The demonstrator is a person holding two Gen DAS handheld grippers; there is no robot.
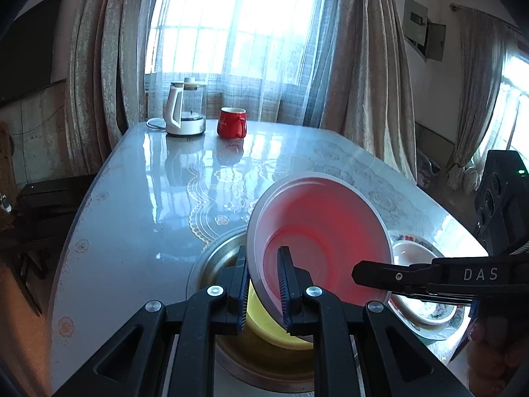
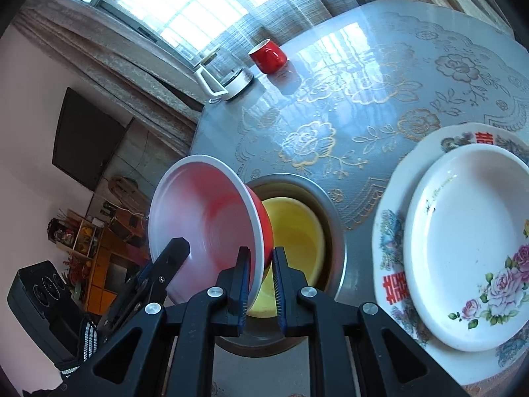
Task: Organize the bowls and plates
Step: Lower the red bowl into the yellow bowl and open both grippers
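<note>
The left gripper pinches the rim of a red plastic bowl with a white, glossy inside, tilted over a yellow bowl nested in a round steel basin near the table's front edge. The right gripper has its ribbed blue pads either side of the same rim; it seems pressed onto it, though a sliver of gap shows. Its arm reads "DAS". Beside the basin, a plain white dish sits on a flowered plate with red characters. At the glossy lace-patterned table's far edge stand a glass kettle and red mug.
</note>
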